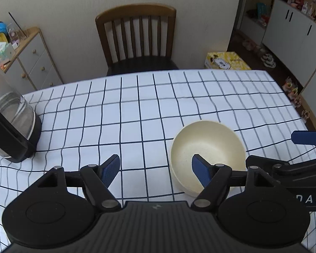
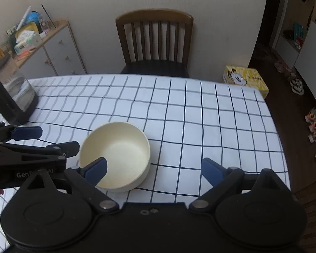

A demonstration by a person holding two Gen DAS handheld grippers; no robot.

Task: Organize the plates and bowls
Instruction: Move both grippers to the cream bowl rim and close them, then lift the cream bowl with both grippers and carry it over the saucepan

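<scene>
A cream bowl (image 1: 207, 154) is seen upright and empty on a table (image 1: 126, 109) covered with a white cloth carrying a dark grid. The bowl stands on the near right part of the table, with both grippers above it. The left gripper (image 1: 155, 172) is held with its jaws wide apart and nothing between them; its right finger (image 1: 201, 172) appears in front of the bowl's interior, and contact cannot be determined. The right gripper (image 2: 155, 171) is likewise held wide open and empty, its left finger (image 2: 97, 171) overlapping the bowl's near rim in view. A kettle (image 1: 12, 124) is located at the table's far left edge. A wooden chair (image 1: 137, 38) is positioned behind the table, against the wall.
</scene>
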